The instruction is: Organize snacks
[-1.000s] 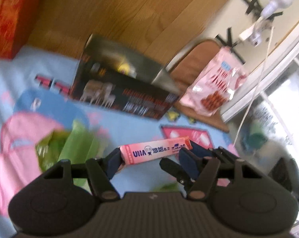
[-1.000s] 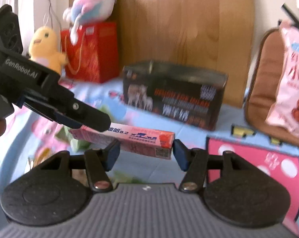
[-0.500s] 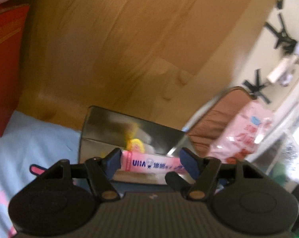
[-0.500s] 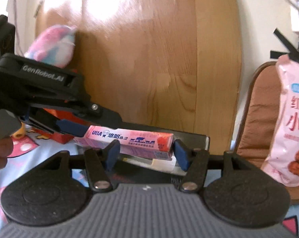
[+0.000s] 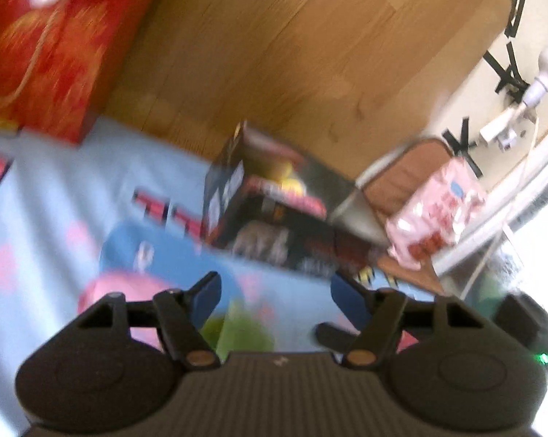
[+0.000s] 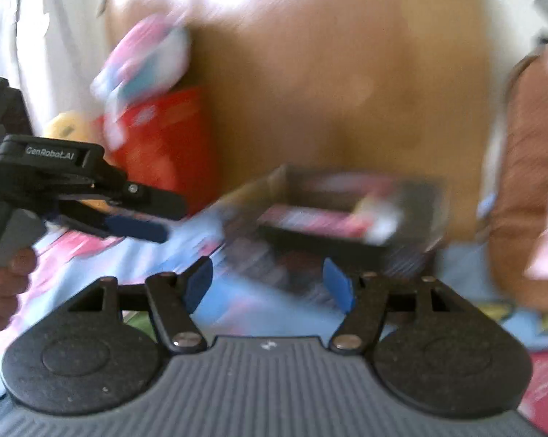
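The black open-top box (image 5: 274,233) stands on the blue patterned mat; it also shows in the right wrist view (image 6: 346,225). The pink snack stick box (image 6: 310,220) lies inside it, blurred, beside a yellow item (image 5: 288,178). My left gripper (image 5: 274,293) is open and empty, back from the box; it shows from the side in the right wrist view (image 6: 135,225). My right gripper (image 6: 270,286) is open and empty, just in front of the box. A green snack bag (image 5: 237,331) lies under the left gripper.
A red gift bag (image 5: 44,54) and plush toys (image 6: 143,58) stand at the left against the wooden panel (image 5: 292,54). A pink snack bag (image 5: 437,215) leans on a brown chair cushion (image 6: 525,189) at the right.
Both grippers carried the pink stick box up over the black box and let it go inside. Both are now open, empty and drawn back.
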`<state>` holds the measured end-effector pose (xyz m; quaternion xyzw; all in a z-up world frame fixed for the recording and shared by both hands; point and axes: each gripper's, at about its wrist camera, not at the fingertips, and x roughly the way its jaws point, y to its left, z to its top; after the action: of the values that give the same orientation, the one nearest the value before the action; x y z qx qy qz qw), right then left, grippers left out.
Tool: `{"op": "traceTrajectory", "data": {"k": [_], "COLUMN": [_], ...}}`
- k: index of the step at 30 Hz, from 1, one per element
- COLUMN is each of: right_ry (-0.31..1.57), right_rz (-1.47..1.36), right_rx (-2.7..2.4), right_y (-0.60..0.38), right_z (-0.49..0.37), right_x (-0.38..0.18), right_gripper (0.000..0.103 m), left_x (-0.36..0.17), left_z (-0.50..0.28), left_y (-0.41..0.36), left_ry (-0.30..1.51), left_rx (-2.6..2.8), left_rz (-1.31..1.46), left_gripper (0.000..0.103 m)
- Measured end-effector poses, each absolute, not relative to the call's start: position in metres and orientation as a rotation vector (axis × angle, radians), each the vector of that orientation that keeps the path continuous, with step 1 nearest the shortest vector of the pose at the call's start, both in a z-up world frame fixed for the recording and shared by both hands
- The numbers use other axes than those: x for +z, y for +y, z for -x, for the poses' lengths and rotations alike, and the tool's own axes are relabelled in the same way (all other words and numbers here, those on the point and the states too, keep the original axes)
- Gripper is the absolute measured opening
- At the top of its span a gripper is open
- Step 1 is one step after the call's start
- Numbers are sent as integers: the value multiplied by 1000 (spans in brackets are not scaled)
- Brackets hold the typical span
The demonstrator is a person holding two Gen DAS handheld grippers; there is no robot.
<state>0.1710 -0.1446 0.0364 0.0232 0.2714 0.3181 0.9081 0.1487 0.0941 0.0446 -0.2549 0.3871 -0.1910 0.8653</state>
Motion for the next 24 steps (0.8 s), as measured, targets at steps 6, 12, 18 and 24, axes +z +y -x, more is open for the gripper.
{"op": "traceTrajectory", "data": {"k": [6, 12, 18, 24], "right_ry": [709, 714, 724, 874], "right_rz": [151, 312, 182, -327], "right_rx": [875, 877, 799, 818], "right_y": [-95, -63, -89, -165], "right_z": [-141, -124, -136, -151], "right_x": [16, 10, 13, 6], "right_gripper": [73, 64, 43, 41], "left_x": [25, 19, 39, 64], "left_z": [-122, -119, -120, -134], "left_y": [86, 81, 49, 10], "left_ry": [879, 899, 872, 832], "left_rx": [-405, -434, -513, -656], "left_rz": [481, 536, 510, 510], "left_gripper": [67, 69, 69, 69]}}
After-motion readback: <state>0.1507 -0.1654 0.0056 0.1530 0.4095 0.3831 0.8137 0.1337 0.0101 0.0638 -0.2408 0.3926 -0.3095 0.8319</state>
